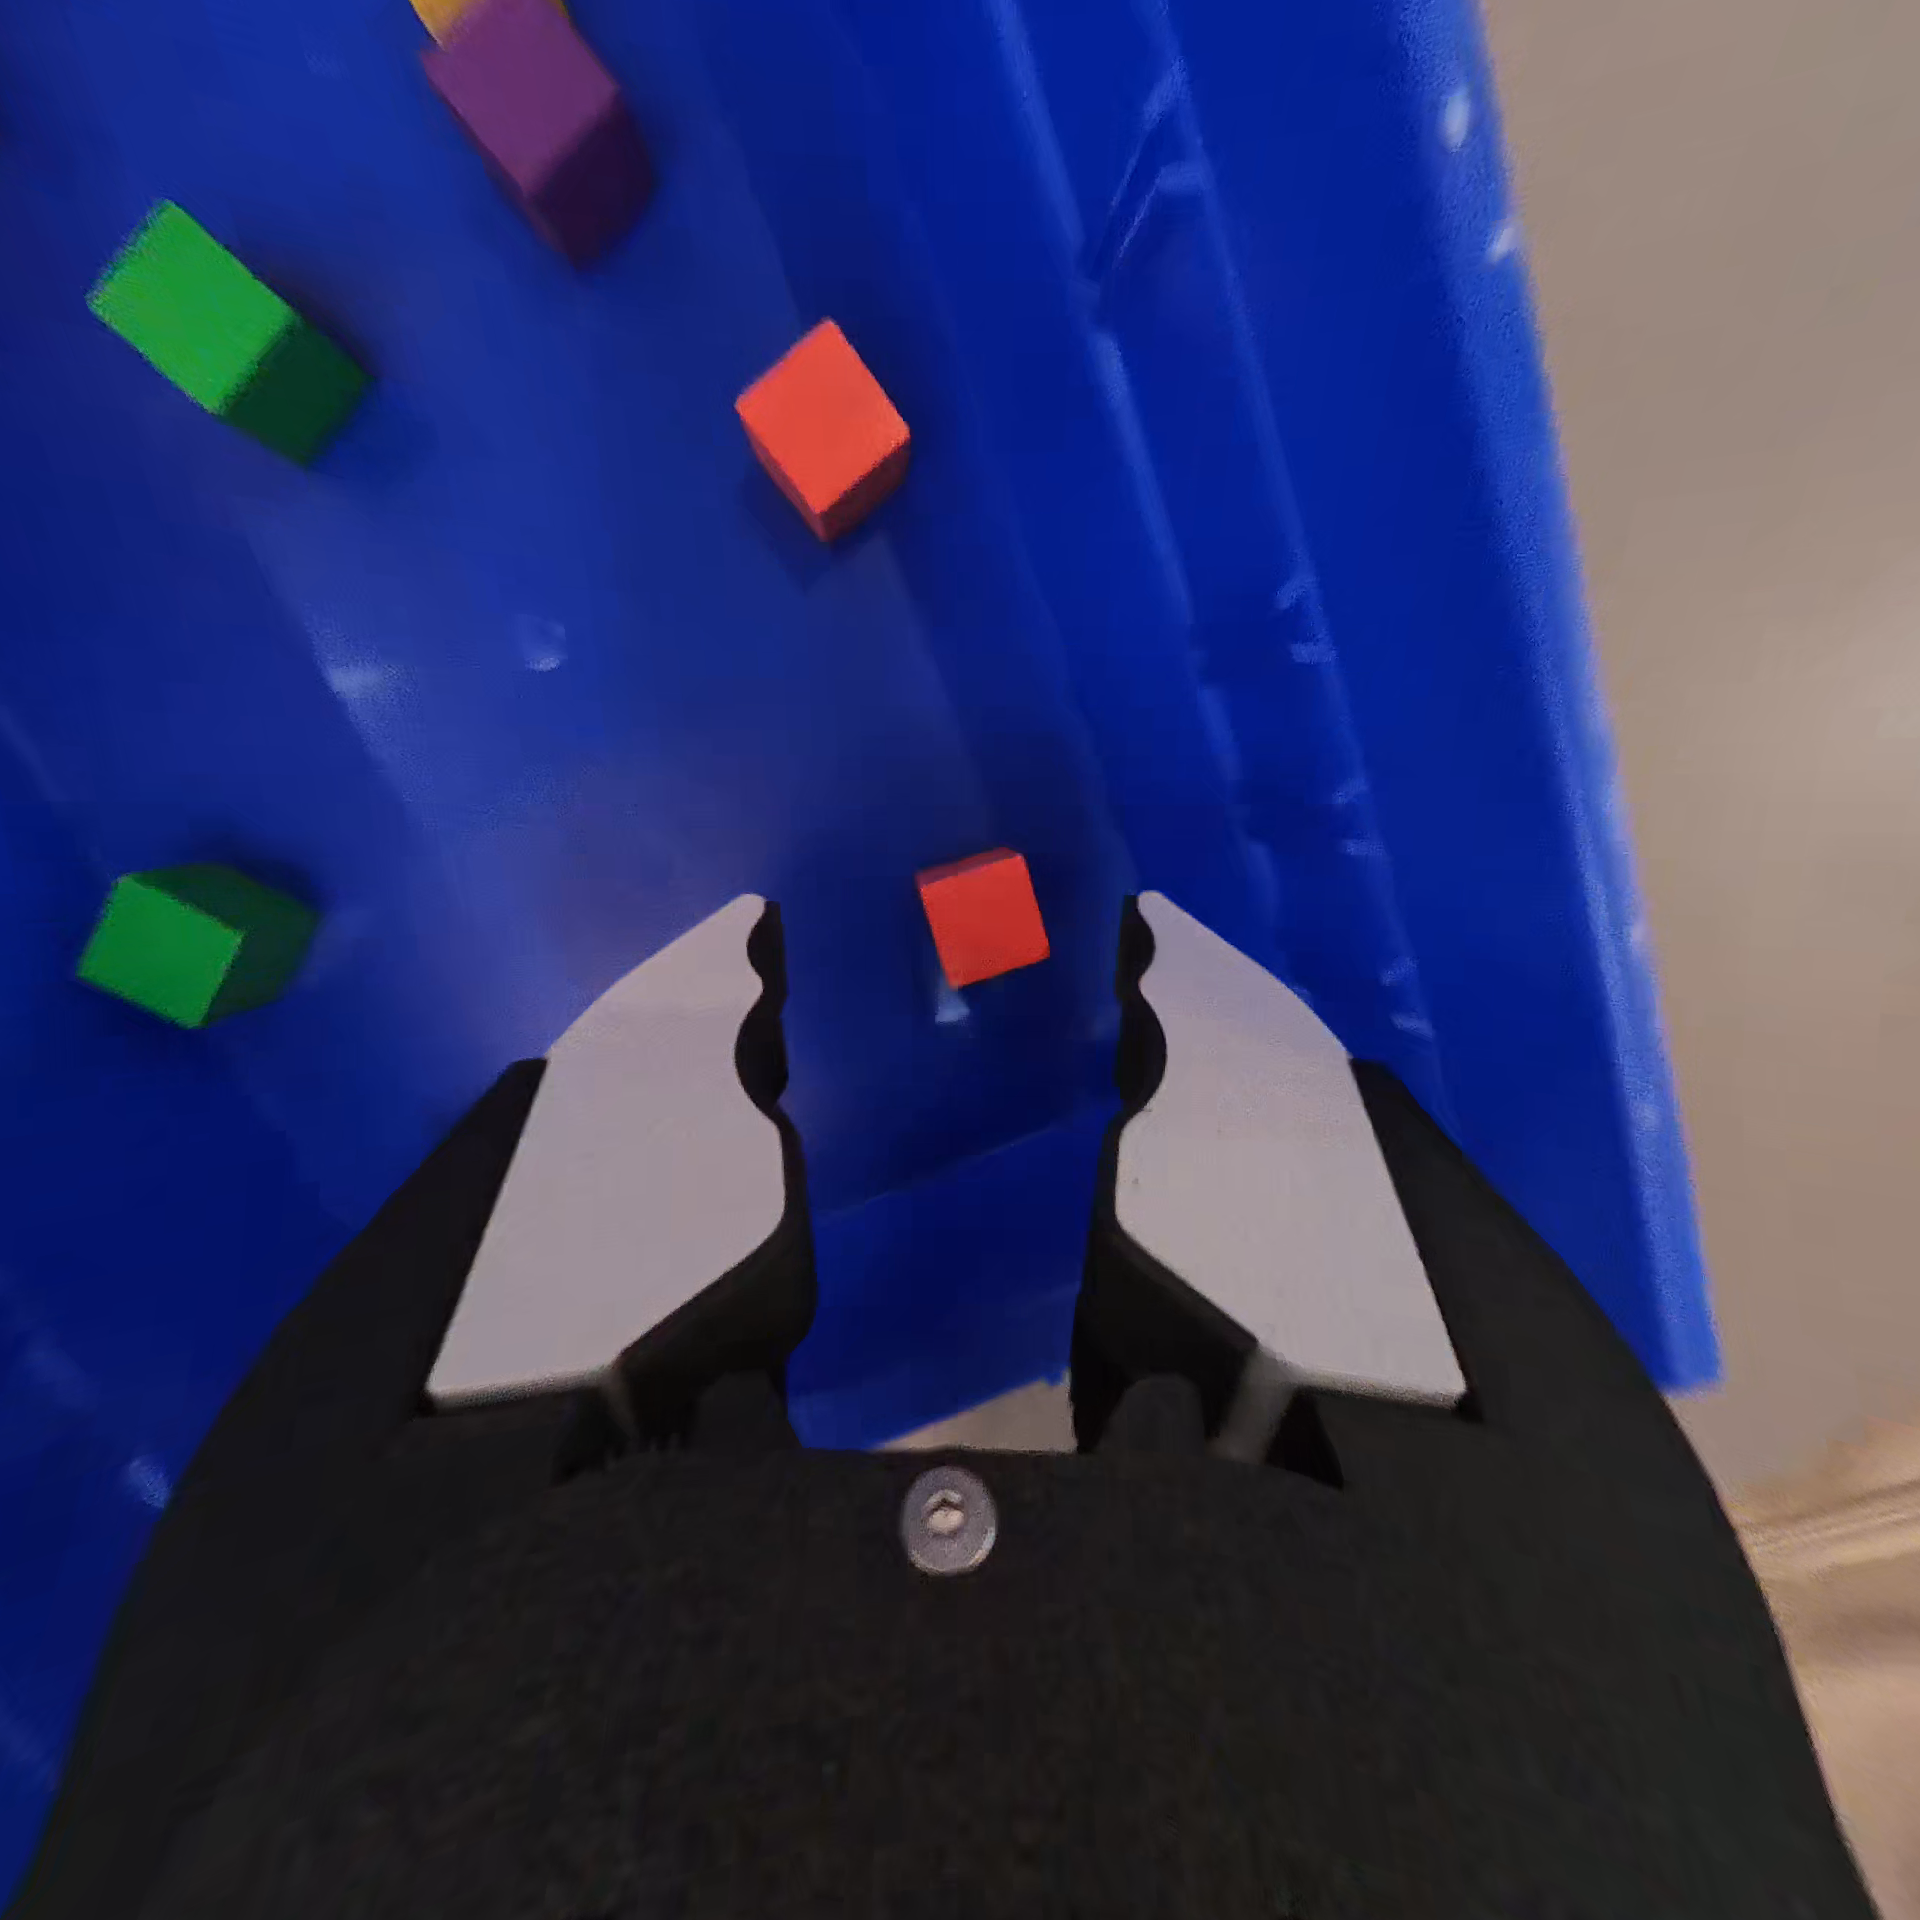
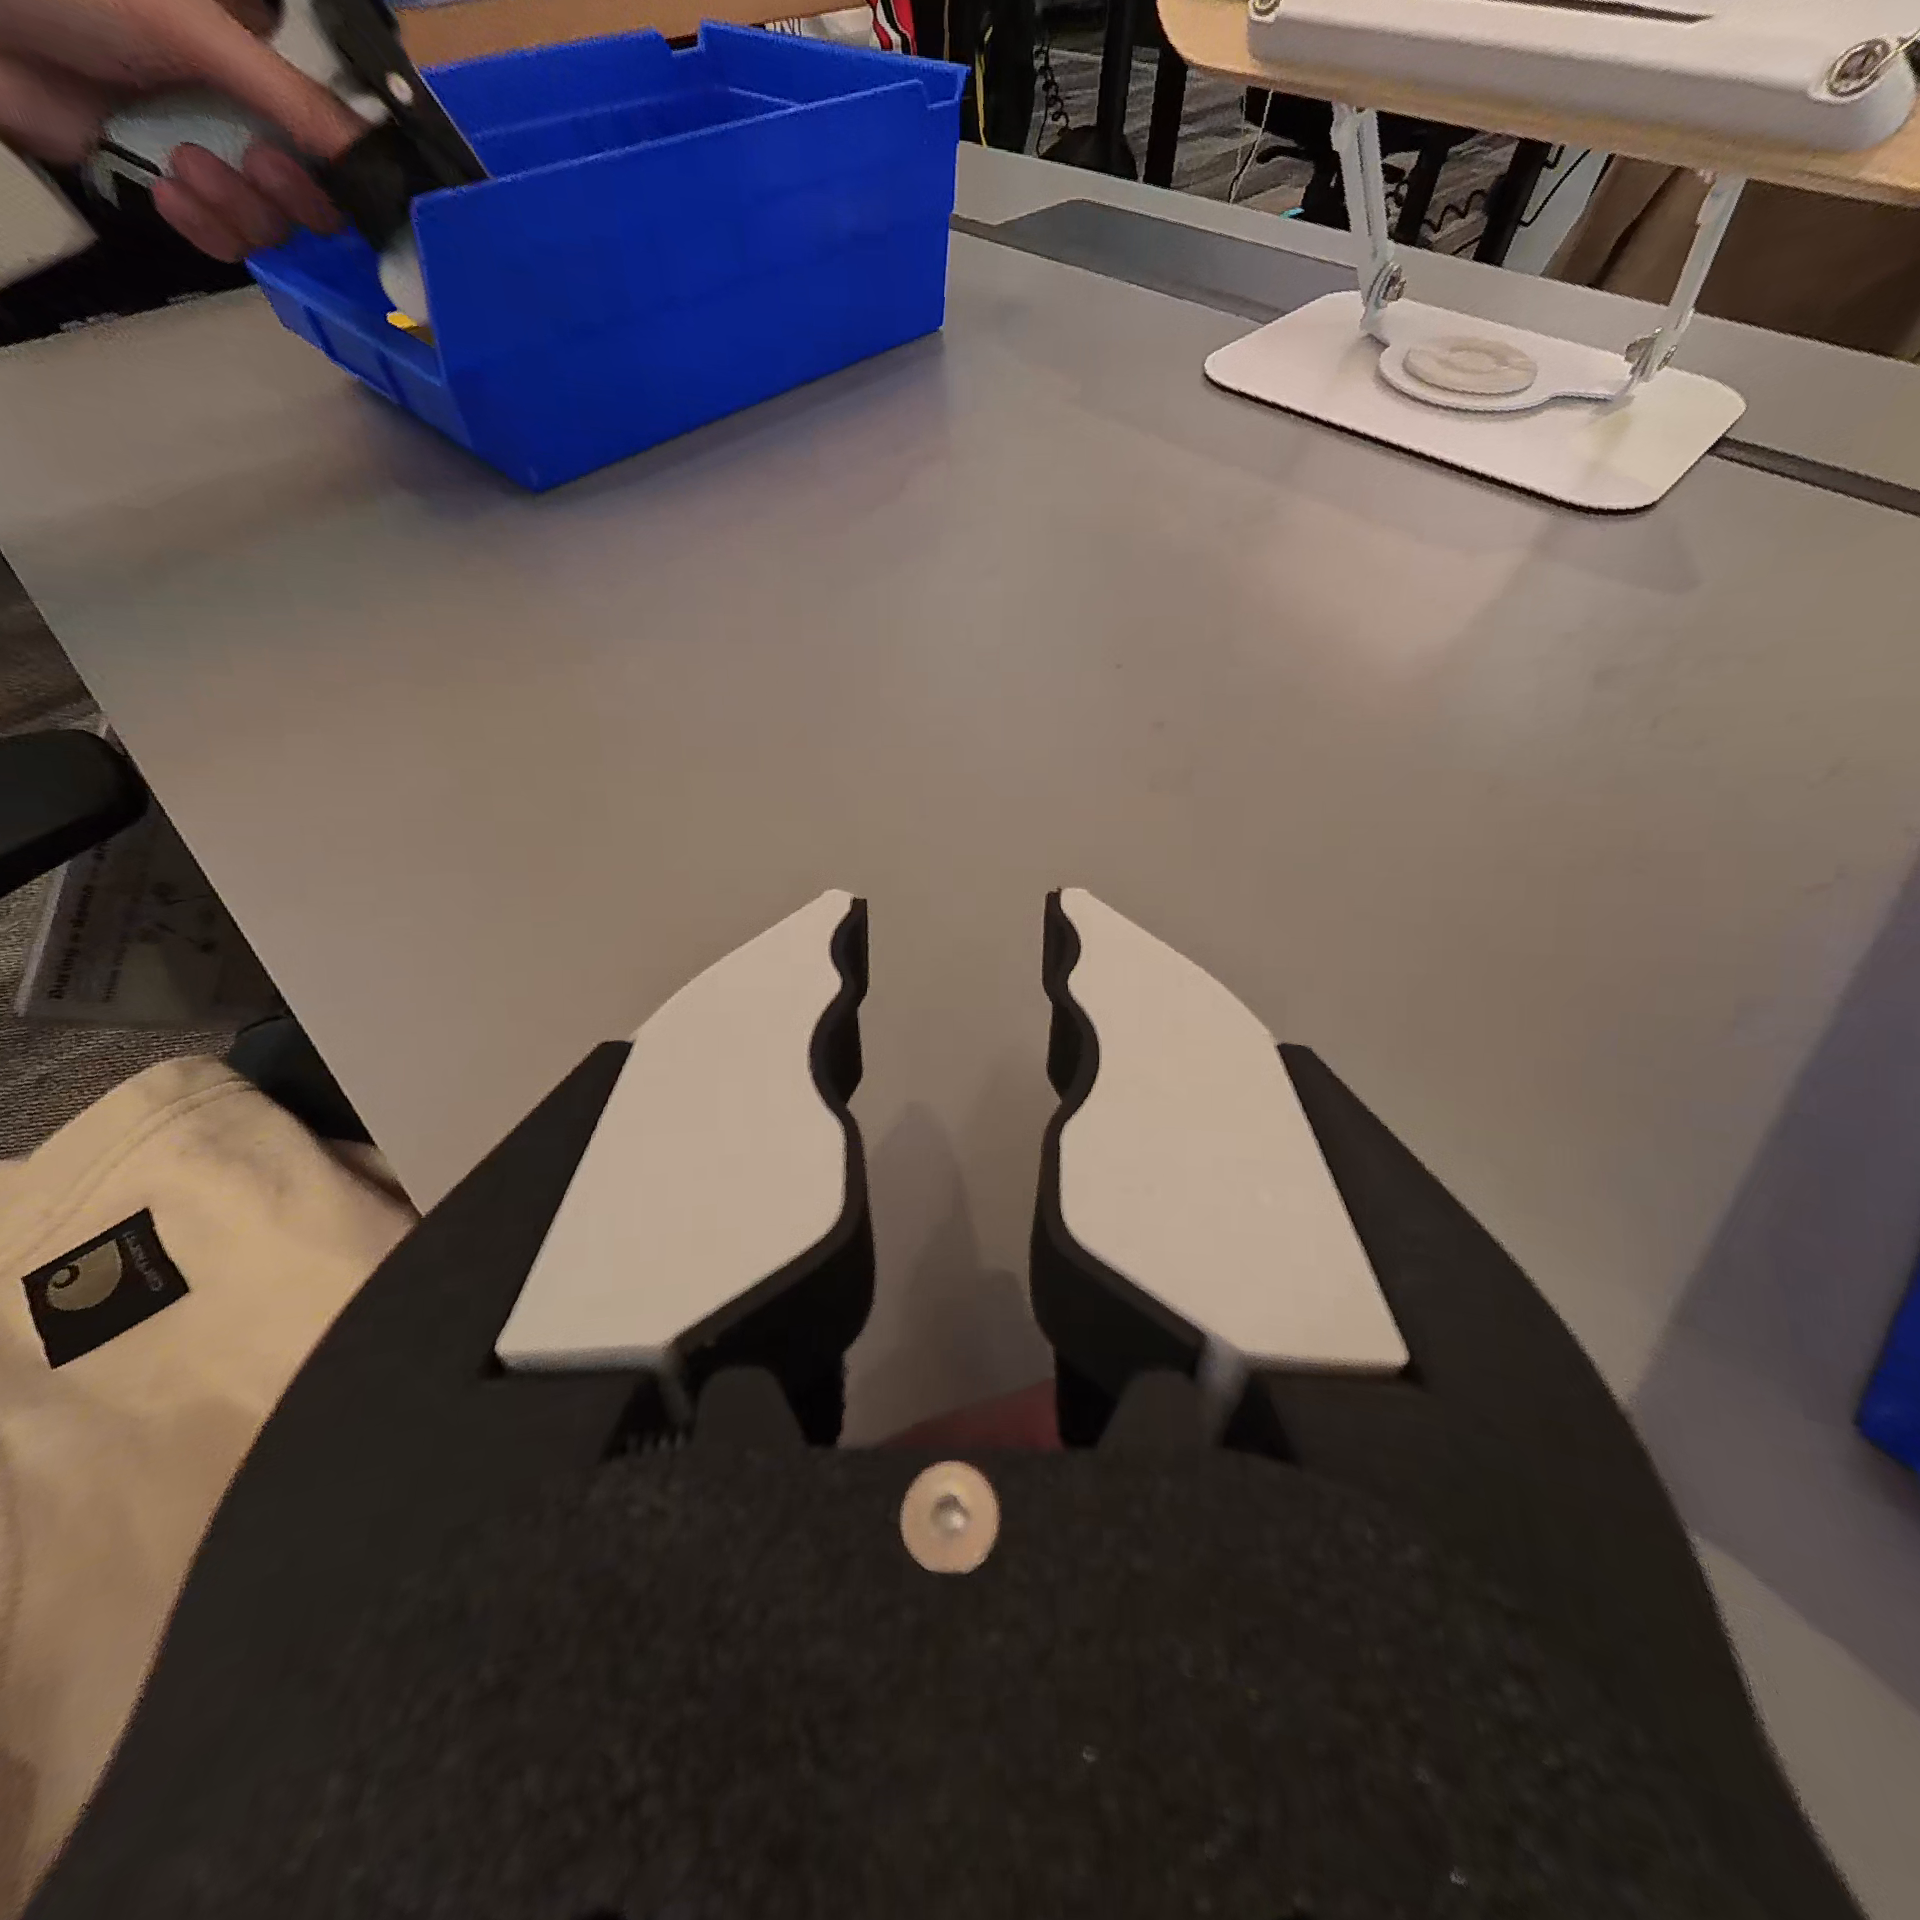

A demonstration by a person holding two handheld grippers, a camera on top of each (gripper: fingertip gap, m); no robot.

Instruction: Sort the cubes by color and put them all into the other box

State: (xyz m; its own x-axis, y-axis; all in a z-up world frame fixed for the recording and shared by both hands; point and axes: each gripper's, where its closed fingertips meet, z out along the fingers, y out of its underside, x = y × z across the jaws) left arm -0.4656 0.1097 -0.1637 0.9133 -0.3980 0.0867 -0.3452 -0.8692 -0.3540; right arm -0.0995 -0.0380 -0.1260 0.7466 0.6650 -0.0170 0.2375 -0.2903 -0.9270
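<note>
In the left wrist view my left gripper (image 1: 951, 914) is open inside a blue box (image 1: 1299, 520), just above its floor. A small red cube (image 1: 982, 916) lies between and just beyond the fingertips. A second red cube (image 1: 823, 426) lies farther in. Two green cubes (image 1: 223, 327) (image 1: 192, 943) lie to the left, and a purple cube (image 1: 545, 120) with a yellow one (image 1: 442, 16) behind it at the top. In the right wrist view my right gripper (image 2: 954, 909) is open and empty over the grey table (image 2: 1039, 675). The blue box (image 2: 675, 270) stands far left, with the left gripper (image 2: 400, 275) and a hand reaching into it.
A white stand (image 2: 1475, 405) sits at the table's far right under a wooden shelf. A second blue object (image 2: 1891, 1392) shows at the right edge. A cream garment (image 2: 135, 1351) lies at the lower left, beyond the table's edge. Across from one pair of fingers to the other is roughly 40 centimeters. My left gripper's tips are some 12 centimeters from the purple cube (image 1: 545, 120).
</note>
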